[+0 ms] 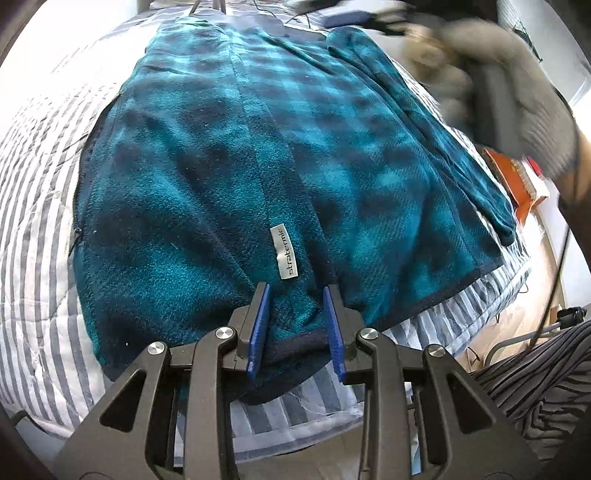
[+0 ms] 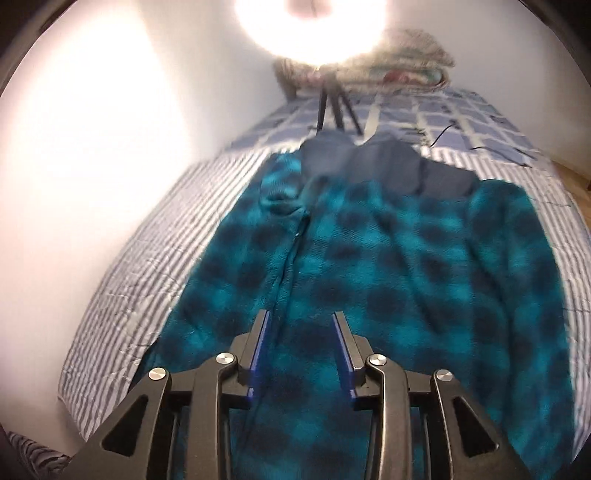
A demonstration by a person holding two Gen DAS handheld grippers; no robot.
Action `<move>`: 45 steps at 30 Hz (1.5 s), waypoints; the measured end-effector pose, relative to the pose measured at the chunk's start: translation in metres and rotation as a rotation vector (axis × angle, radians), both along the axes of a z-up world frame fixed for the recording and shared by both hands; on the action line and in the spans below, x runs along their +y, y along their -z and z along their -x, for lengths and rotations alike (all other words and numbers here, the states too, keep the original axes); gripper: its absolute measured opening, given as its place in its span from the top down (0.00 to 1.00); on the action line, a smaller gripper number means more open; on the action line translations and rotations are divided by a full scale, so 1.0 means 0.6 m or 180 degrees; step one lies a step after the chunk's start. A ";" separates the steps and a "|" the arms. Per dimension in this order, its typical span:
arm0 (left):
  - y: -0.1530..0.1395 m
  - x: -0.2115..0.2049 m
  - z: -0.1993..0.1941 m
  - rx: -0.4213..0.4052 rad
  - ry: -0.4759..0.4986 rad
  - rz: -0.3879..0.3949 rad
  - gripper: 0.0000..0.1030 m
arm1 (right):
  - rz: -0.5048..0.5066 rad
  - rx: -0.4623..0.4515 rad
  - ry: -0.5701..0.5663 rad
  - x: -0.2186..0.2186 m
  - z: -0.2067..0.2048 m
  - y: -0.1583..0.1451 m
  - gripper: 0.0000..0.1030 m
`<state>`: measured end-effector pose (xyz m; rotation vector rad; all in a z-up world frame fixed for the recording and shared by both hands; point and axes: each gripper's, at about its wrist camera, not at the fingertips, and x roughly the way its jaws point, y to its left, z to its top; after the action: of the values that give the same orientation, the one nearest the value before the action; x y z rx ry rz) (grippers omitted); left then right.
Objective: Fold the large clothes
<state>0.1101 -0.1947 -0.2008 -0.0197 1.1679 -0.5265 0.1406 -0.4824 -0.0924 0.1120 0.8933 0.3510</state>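
Left wrist view: teal-and-navy plaid fleece jacket (image 1: 258, 177) lies flat on a grey-striped quilt (image 1: 40, 206), filling the centre, its navy hem nearest the camera at 6 o'clock. Left gripper (image 1: 297, 293) at 6 o'clock, blue pads spread apart either side of the hem; fleece sits between them, pads not pressing on it. Grey woven label (image 1: 285, 252) just above the fingertips. Zipper edge at 9 o'clock. Blurred grey sleeve (image 1: 532, 110) of the person at 2 o'clock; what it holds is too blurred to tell. Orange item (image 1: 513, 177) at 3 o'clock, off the bed.

Right wrist view: same jacket (image 2: 388, 266) runs from 6 o'clock to centre, navy lining at the collar near 12. Right gripper (image 2: 301, 319) at 6 o'clock over the fleece, pads spread, nothing pinched. Tripod legs (image 2: 334, 107) and a bright lamp (image 2: 314, 26) at 12 o'clock; blue checked blanket (image 2: 443, 118) at 1 o'clock; white wall at 9.
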 end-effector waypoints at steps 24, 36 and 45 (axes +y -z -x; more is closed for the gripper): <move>-0.180 -0.019 -0.052 -0.0458 0.0213 0.0654 0.37 | -0.0181 0.0423 0.1531 -0.462 0.286 -0.007 0.41; -0.126 -0.034 -0.058 -0.0085 0.0145 0.0746 0.37 | -0.0490 0.0899 0.1970 -0.573 0.325 0.095 0.55; -0.124 -0.042 -0.056 -0.0087 0.0142 0.0732 0.37 | -0.0126 0.1037 0.1676 -0.515 0.314 0.101 0.95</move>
<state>0.1437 -0.2197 -0.1267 -0.1841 1.0782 -0.6965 -0.0479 -0.7917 -0.1528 0.4408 1.1375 -0.1472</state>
